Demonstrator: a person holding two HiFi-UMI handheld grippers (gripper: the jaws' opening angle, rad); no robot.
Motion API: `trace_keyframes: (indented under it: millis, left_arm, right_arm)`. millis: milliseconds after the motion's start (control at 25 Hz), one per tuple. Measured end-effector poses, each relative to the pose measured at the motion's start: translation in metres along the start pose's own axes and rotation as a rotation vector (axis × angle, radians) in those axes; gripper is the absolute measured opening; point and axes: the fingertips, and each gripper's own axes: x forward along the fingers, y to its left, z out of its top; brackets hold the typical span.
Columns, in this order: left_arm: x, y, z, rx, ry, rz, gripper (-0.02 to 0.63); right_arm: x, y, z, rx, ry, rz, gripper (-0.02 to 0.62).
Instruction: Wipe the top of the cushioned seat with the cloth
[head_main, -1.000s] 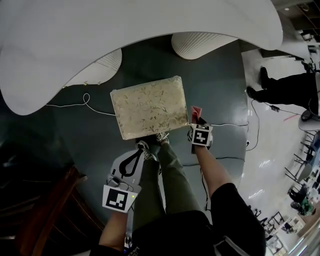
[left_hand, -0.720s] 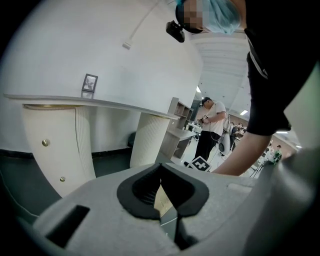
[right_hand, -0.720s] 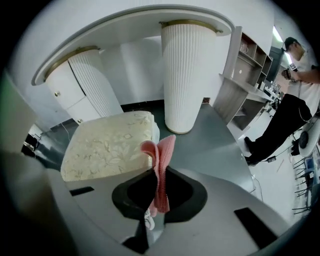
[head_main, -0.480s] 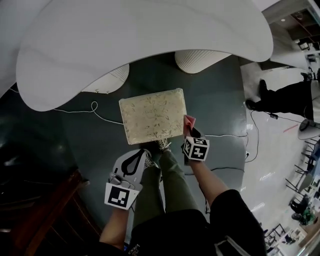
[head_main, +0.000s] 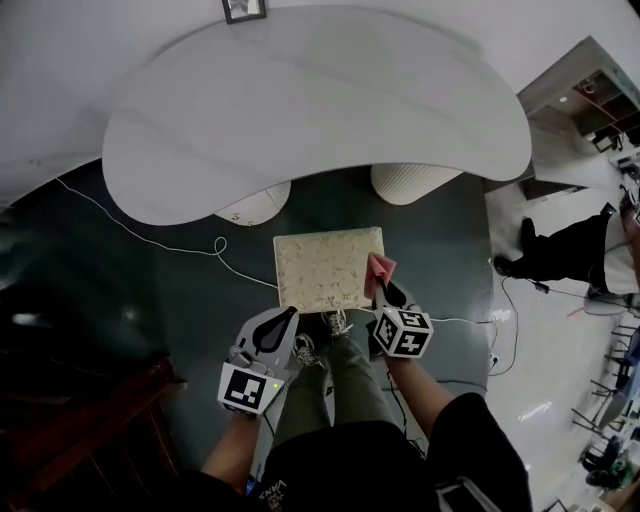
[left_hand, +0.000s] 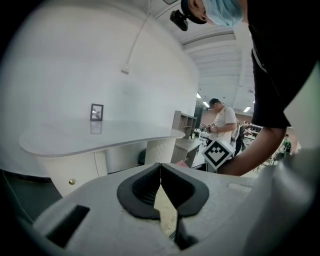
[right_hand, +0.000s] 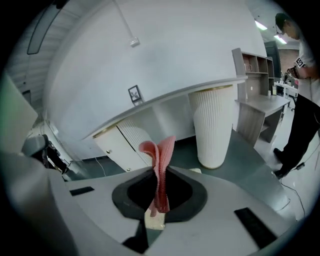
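The cushioned seat (head_main: 327, 269) is a pale, leaf-patterned square block on the dark floor in front of the person's feet. My right gripper (head_main: 385, 292) is shut on a pink cloth (head_main: 379, 270), held over the seat's right front corner. In the right gripper view the cloth (right_hand: 159, 165) stands folded upright between the jaws. My left gripper (head_main: 283, 318) hovers just below the seat's front left edge, shut with nothing in it. A sliver of the seat (left_hand: 166, 212) shows past its jaws.
A large white curved table (head_main: 310, 110) on two ribbed pedestals (head_main: 415, 182) stands right behind the seat. A white cable (head_main: 215, 250) runs across the floor at left. Another person (head_main: 580, 250) stands at the right. Dark wooden furniture (head_main: 80, 430) sits at lower left.
The head view has pulled back and tilted, so the seat looks smaller and farther away. Both grippers stay near the seat's front edge, the right still clamping the cloth.
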Motion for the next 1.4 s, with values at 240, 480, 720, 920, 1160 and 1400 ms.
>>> trace_keyframes:
  millis: [240, 480, 720, 920, 1160, 1400]
  left_arm:
    - [-0.029, 0.011, 0.029, -0.010, -0.029, 0.048, 0.018]
    - [-0.054, 0.023, 0.053, 0.028, -0.089, 0.096, 0.017]
    - [-0.074, 0.023, 0.070, 0.057, -0.137, 0.117, 0.017]
    - [-0.081, 0.019, 0.088, 0.102, -0.143, 0.122, 0.017]
    - [-0.093, 0.019, 0.113, 0.164, -0.186, 0.140, 0.018]
    - [-0.103, 0.017, 0.121, 0.174, -0.176, 0.161, 0.017]
  right_arm:
    - [-0.038, 0.045, 0.051, -0.021, -0.088, 0.090, 0.026]
    - [-0.076, 0.081, 0.085, -0.027, -0.154, 0.158, 0.026]
    - [-0.117, 0.120, 0.108, -0.081, -0.210, 0.243, 0.026]
    - [-0.144, 0.145, 0.121, -0.139, -0.249, 0.307, 0.026]
    - [-0.165, 0.161, 0.137, -0.203, -0.291, 0.350, 0.026]
    - [-0.177, 0.167, 0.156, -0.231, -0.335, 0.377, 0.025]
